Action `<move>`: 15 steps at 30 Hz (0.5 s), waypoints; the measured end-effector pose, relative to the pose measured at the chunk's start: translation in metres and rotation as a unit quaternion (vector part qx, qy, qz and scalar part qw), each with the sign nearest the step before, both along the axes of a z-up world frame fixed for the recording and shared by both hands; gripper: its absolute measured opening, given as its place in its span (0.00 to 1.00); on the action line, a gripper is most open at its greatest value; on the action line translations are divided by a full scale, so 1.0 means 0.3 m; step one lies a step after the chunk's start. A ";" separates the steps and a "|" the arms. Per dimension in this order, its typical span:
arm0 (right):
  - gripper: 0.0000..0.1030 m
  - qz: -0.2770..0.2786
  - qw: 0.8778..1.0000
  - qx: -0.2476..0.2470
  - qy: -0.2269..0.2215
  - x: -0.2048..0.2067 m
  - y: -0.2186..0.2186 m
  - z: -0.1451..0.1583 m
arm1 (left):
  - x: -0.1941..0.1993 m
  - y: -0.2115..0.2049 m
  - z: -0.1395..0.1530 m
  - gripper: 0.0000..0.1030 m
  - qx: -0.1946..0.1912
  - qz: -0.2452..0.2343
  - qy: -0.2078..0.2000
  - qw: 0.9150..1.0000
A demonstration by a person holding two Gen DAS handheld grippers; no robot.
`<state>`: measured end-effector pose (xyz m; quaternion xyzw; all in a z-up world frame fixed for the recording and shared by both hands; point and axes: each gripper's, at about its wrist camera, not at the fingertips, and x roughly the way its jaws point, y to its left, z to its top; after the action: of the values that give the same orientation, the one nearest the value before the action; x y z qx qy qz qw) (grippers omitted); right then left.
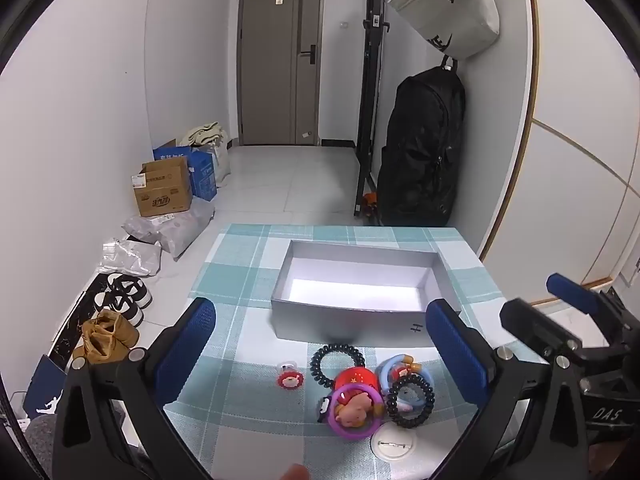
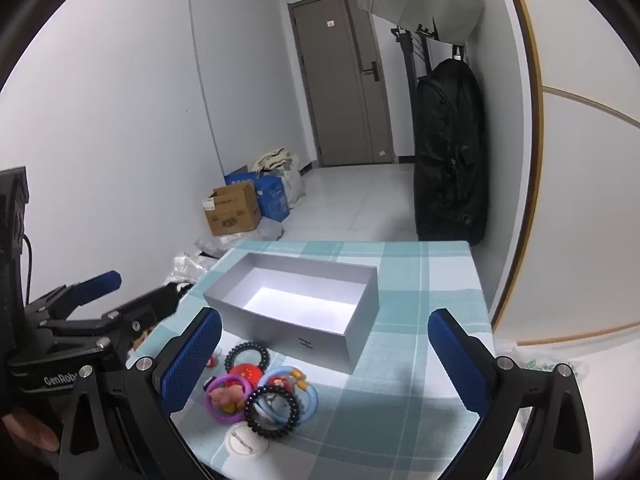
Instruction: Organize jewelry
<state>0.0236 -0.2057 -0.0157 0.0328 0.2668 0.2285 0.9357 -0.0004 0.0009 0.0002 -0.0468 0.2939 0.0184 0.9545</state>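
Hanging wide apart with nothing between them, the jaws of the left gripper hover over the near part of the bench, framing a small heap of trinkets. The right gripper is likewise released and empty; the heap sits by its left finger, and mostly bare checked cloth lies between its blue pads.

The heap lies on the teal-and-white checked cloth, just in front of the box. It holds a black spiral hair tie nearest the box, a second black spiral hair tie overlapping a light blue ring, a purple ring around a small pink figure, and a red piece with yellow stars in the middle. A small red-and-white charm lies apart to the left, and a white round badge, turned back side up, rests at the near edge.

The open grey box, with a white interior holding nothing, stands further back on the bench, marked with a small "H" on its front wall.

Beyond the bench are a tiled floor, cardboard cartons, shoes, a black backpack hanging under a pale bag, and a grey door.
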 end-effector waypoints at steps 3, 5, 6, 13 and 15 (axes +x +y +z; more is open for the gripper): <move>1.00 0.003 1.000 0.001 0.000 -0.003 0.008 -0.004 | 0.002 -0.017 -0.003 0.99 0.018 -0.001 0.006 1.000; 1.00 0.005 1.000 0.001 0.001 0.008 -0.010 0.009 | 0.000 -0.021 -0.002 0.99 0.020 0.000 0.005 1.000; 1.00 0.004 1.000 0.002 0.002 0.007 -0.023 0.018 | 0.002 -0.024 -0.002 0.99 0.022 0.002 0.007 1.000; 1.00 -0.003 1.000 0.015 -0.015 -0.010 -0.025 0.024 | -0.016 -0.028 -0.003 0.99 0.024 0.000 0.003 1.000; 1.00 -0.002 1.000 0.017 -0.015 -0.010 -0.026 0.028 | -0.006 -0.016 -0.013 0.99 0.024 0.003 0.004 1.000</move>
<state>0.0205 -0.2135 -0.0073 0.0461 0.2484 0.2312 0.9395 -0.0022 -0.0040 -0.0037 -0.0248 0.2969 0.0288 0.9541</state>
